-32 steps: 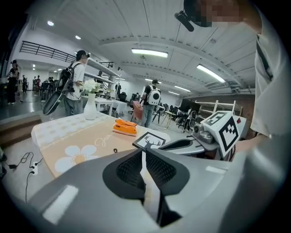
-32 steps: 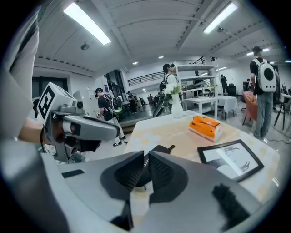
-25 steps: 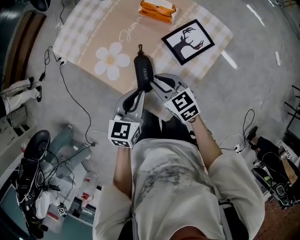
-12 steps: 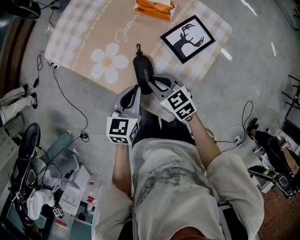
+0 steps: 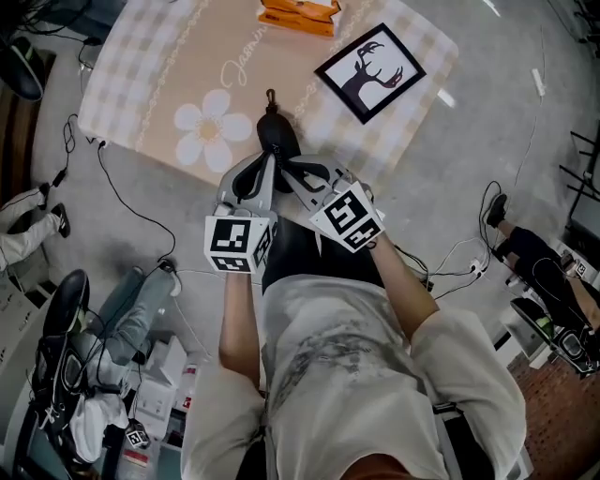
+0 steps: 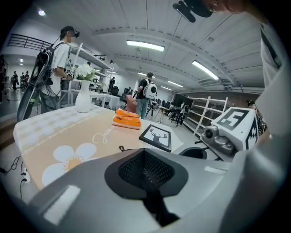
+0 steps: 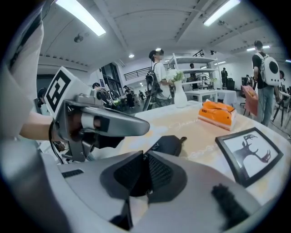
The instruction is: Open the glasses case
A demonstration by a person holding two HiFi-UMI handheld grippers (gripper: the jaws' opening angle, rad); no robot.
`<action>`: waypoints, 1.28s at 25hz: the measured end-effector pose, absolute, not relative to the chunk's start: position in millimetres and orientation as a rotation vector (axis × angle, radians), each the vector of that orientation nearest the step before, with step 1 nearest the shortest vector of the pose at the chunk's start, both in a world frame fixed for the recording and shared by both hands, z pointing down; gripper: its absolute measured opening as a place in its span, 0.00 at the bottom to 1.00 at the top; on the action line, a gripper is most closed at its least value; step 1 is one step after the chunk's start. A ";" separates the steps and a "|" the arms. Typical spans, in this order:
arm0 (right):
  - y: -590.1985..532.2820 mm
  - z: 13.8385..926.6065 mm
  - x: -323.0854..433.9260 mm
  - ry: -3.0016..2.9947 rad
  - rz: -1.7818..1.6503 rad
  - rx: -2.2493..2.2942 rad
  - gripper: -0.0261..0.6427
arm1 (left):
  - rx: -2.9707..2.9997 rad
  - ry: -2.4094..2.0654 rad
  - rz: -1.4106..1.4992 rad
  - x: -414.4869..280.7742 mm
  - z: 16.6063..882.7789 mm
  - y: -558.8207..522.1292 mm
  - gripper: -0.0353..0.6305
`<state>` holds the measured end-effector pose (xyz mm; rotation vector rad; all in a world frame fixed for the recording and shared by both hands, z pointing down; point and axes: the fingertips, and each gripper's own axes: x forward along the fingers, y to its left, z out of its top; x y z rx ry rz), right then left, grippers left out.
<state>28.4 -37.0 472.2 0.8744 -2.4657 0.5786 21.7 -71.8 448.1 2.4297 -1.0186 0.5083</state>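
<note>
The black glasses case (image 5: 274, 136) lies shut on the beige tablecloth, its small loop (image 5: 270, 94) at the far end. Both grippers reach over its near half and hide it. My left gripper (image 5: 266, 165) comes in from the left with its jaws shut; in the left gripper view the shut left gripper (image 6: 145, 168) hides the case, and only the loop (image 6: 122, 148) shows. My right gripper (image 5: 287, 169) is beside it, pads together. In the right gripper view the case (image 7: 169, 144) runs out from behind the right gripper's (image 7: 144, 172) tips. Whether either pinches part of the case is hidden.
A framed deer picture (image 5: 368, 70) lies to the case's right and an orange pack (image 5: 298, 16) at the far edge. A white vase (image 6: 82, 98) stands at the table's far end. The near table edge (image 5: 178, 161) is close by; cables and gear cover the floor (image 5: 122, 309). People stand beyond.
Both grippers have slid forward over the case, so less of it shows in the head view. The case has kept its place on the cloth.
</note>
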 end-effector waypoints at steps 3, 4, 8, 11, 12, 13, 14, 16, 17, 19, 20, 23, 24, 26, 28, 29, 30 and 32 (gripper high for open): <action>-36.8 470.4 21.7 -2.477 0.558 0.868 0.10 | 2.439 -1.005 0.512 24.3 448.7 -81.9 0.06; -36.4 469.9 19.6 -2.480 0.552 0.864 0.10 | 2.441 -1.001 0.514 25.0 449.2 -84.5 0.06; -36.8 466.8 11.8 -2.490 0.492 0.832 0.10 | 2.440 -0.988 0.560 26.3 455.7 -90.7 0.06; -36.5 464.5 3.8 -2.497 0.456 0.800 0.10 | 2.439 -0.962 0.594 27.7 459.7 -91.9 0.06; -36.0 464.2 0.7 -2.499 0.446 0.789 0.10 | 2.436 -0.948 0.601 28.2 461.7 -91.6 0.06; -35.4 464.3 -2.3 -2.500 0.436 0.778 0.10 | 2.431 -0.932 0.613 28.6 465.0 -90.9 0.06; -34.7 464.6 -4.7 -2.499 0.428 0.769 0.10 | 2.425 -0.917 0.630 28.7 469.2 -89.9 0.06; -32.9 465.2 -7.9 -2.493 0.418 0.755 0.10 | 2.415 -0.900 0.651 26.9 475.8 -89.3 0.06; -31.9 465.0 -8.8 -2.489 0.415 0.748 0.10 | 2.415 -0.893 0.651 25.5 476.7 -89.8 0.06; -28.5 463.5 -8.0 -2.479 0.411 0.732 0.11 | 2.420 -0.885 0.652 23.1 476.5 -90.9 0.06; -26.4 461.7 -6.0 -2.477 0.412 0.732 0.11 | 2.424 -0.886 0.659 21.8 476.6 -90.8 0.06; -21.8 454.8 6.1 -2.485 0.451 0.780 0.11 | 2.423 -0.899 0.666 16.8 477.0 -90.4 0.07; -21.5 454.3 11.6 -2.485 0.478 0.809 0.11 | 2.417 -0.904 0.657 15.3 476.8 -90.6 0.07; -25.1 456.7 22.3 -2.478 0.537 0.868 0.11 | 2.407 -0.916 0.638 12.6 476.3 -91.5 0.07; -34.2 460.7 29.8 -2.470 0.581 0.920 0.11 | 2.402 -0.928 0.628 10.0 476.6 -91.7 0.07; -40.4 462.2 32.4 -2.468 0.592 0.944 0.11 | 2.401 -0.932 0.621 9.0 476.7 -91.7 0.07; -47.3 462.8 33.8 -2.468 0.596 0.964 0.11 | 2.400 -0.936 0.614 8.4 476.7 -91.6 0.07; -60.2 462.6 32.4 -2.473 0.584 0.977 0.11 | 2.398 -0.942 0.599 7.5 476.5 -91.5 0.07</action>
